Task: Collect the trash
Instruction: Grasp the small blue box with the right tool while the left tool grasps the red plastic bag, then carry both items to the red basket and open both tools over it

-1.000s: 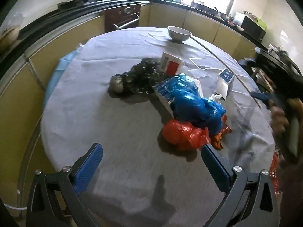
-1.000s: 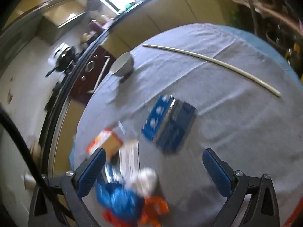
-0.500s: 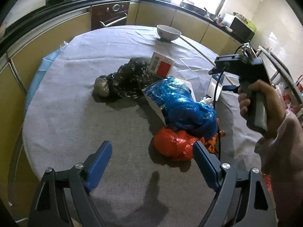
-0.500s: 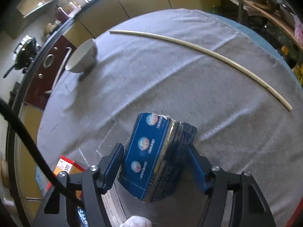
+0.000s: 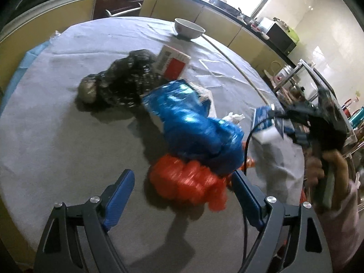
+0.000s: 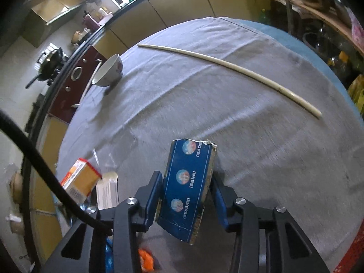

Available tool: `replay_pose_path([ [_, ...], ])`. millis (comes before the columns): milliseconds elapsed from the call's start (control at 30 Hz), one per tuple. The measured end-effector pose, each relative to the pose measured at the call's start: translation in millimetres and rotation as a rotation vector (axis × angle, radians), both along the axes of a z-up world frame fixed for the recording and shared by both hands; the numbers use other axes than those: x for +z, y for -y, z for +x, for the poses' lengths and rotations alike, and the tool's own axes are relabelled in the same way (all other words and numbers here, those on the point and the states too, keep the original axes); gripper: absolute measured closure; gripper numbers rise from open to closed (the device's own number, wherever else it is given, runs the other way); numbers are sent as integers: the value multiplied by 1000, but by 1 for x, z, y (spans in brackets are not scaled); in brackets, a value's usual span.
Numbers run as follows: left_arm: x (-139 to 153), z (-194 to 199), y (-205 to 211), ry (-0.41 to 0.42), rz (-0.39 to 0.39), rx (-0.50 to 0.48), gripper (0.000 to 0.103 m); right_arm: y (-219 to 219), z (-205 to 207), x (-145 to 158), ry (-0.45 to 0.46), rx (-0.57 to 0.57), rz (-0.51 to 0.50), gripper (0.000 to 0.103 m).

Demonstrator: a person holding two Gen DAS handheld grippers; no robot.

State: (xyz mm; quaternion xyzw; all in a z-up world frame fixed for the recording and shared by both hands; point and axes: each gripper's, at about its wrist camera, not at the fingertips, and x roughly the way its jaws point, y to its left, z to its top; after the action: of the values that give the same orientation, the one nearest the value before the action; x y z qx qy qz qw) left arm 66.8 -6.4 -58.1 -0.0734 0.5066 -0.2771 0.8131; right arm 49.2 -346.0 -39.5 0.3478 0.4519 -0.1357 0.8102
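Observation:
My right gripper (image 6: pixel 185 187) is shut on a blue carton (image 6: pixel 187 186) and holds it lifted above the grey table (image 6: pixel 250 125). The carton also shows in the left wrist view (image 5: pixel 265 122), held at the right. My left gripper (image 5: pixel 182 195) is open, low over the table, with a crumpled orange bag (image 5: pixel 186 183) between its fingers. Behind the orange bag lie a blue bag (image 5: pixel 195 122), a black bag (image 5: pixel 127 82) and a red-and-white box (image 5: pixel 171 62).
A white bowl (image 5: pixel 188 28) stands at the far edge of the table; it also shows in the right wrist view (image 6: pixel 109 71). A long pale stick (image 6: pixel 229 67) lies across the table. White tissue (image 5: pixel 235 117) lies by the blue bag. Kitchen cabinets ring the table.
My right gripper has closed on the blue carton and lifted it off the table. My left gripper has moved forward, closer to the orange bag.

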Motion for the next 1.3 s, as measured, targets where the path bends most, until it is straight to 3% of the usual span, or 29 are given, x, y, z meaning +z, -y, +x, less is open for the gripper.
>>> replay_pose_path([
  [67,-4,4,8,-9,1,-1,25,2,-16,0,25,-1,24,58],
  [133,-12,4,15,-25,13,-16,55,4,-32,0,63,-1,64,58],
  [400,-7,-17,20,20,24,-28,60,14,-96,10,196,-14,136,57],
  [700,40,-53,26,149,11,-62,61,-1,-169,48,358,94,-23,57],
  [1000,79,-101,96,267,7,-272,61,11,-265,78,443,111,-89,57],
  [1300,81,-162,220,291,45,-597,61,69,-381,58,364,-95,-123,57],
])
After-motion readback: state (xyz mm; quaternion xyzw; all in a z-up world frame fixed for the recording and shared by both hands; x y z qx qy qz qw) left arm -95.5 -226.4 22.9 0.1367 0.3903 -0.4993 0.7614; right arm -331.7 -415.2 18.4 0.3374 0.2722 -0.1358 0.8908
